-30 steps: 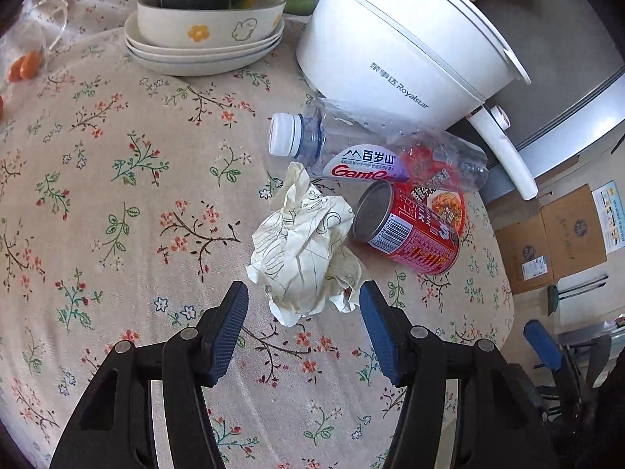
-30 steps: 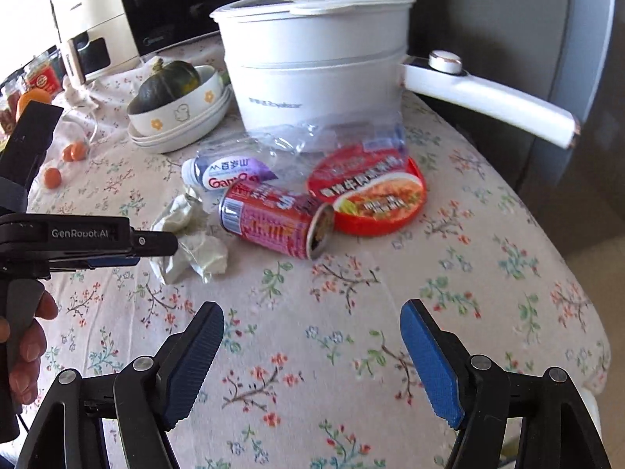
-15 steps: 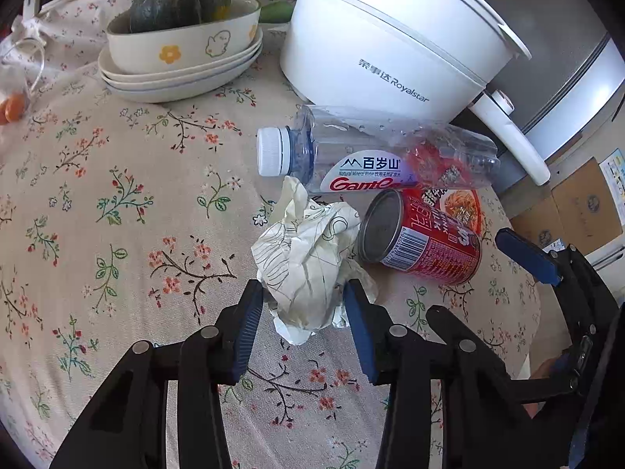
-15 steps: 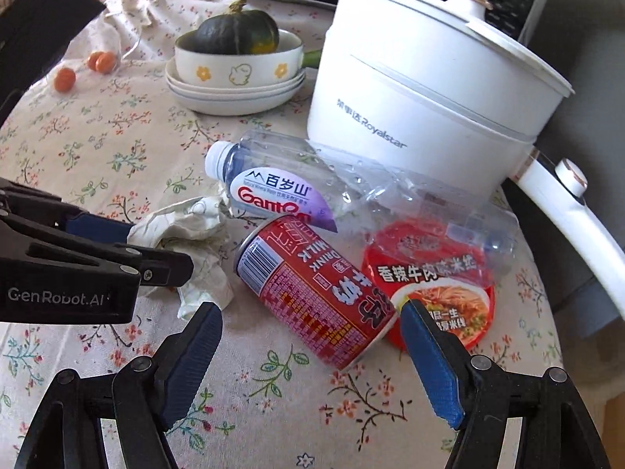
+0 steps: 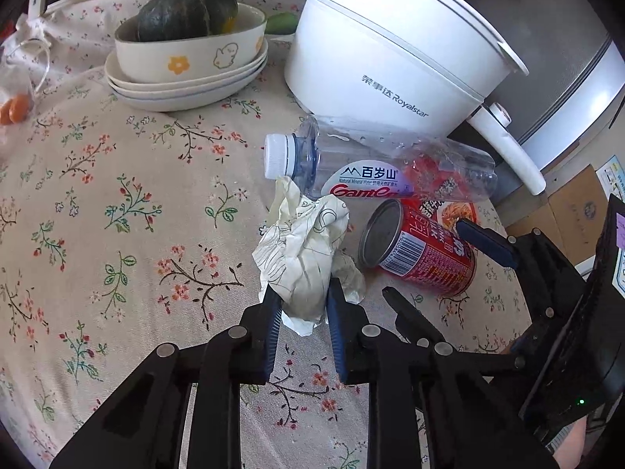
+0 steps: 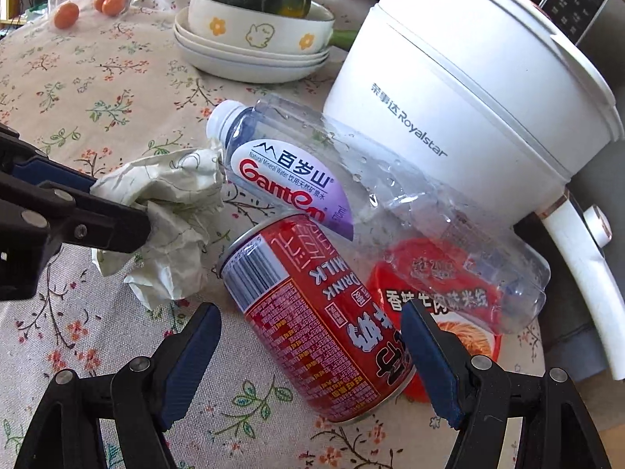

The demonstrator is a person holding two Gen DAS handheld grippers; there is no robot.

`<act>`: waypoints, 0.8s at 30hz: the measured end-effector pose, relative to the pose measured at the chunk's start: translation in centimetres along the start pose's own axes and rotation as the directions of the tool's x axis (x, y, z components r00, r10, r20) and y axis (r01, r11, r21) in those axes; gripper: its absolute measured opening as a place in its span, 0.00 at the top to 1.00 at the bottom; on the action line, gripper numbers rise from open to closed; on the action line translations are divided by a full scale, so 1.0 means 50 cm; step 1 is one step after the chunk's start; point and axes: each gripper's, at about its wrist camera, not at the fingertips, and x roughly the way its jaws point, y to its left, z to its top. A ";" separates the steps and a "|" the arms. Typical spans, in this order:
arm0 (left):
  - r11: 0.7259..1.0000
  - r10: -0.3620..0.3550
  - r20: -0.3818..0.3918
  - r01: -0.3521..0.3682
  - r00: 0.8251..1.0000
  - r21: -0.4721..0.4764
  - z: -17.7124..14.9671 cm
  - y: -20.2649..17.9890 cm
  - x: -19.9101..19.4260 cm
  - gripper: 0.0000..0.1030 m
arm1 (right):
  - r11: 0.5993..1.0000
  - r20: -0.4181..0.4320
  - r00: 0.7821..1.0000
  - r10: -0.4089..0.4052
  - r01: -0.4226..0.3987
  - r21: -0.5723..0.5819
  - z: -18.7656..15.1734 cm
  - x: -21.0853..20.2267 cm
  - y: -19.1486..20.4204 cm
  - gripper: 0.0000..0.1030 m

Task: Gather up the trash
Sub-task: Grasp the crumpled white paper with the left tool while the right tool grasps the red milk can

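A crumpled paper wad [image 5: 302, 258] lies on the floral tablecloth, and my left gripper [image 5: 302, 301] is shut on its near end; the wad [image 6: 172, 203] also shows in the right wrist view. A red drink can [image 6: 324, 328] lies on its side, and my open right gripper [image 6: 308, 336] straddles its near end, with its fingers on either side and not touching. The can [image 5: 418, 254] also shows in the left wrist view. A clear empty water bottle [image 6: 351, 191] lies behind the can, partly over a red noodle cup lid [image 6: 449, 301].
A white electric pot [image 6: 480, 93] with a long handle [image 6: 586, 269] stands right behind the trash. Stacked dishes holding a green squash [image 6: 258, 35] sit at the back. Small oranges [image 6: 90, 6] lie far left. The table edge drops off on the right [image 5: 504, 312].
My left gripper closed on the paper wad. My right gripper moved forward and down so its open fingers now flank the red can.
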 end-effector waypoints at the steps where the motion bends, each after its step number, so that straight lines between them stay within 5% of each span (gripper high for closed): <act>1: 1.000 0.000 0.003 0.000 1.000 -0.005 0.001 0.002 -0.002 0.77 | 1.000 0.002 1.000 0.009 -0.009 0.005 -0.001 -0.002 -0.002 0.27; 3: 1.000 -0.006 0.010 0.006 1.000 -0.017 0.002 0.003 -0.011 0.77 | 0.999 0.003 1.000 0.024 -0.024 0.024 -0.001 -0.008 -0.009 0.39; 24: 0.999 -0.051 0.036 0.051 0.998 0.007 -0.002 -0.043 -0.077 0.78 | 0.922 -0.018 0.980 0.199 -0.181 0.342 -0.052 -0.123 -0.078 0.55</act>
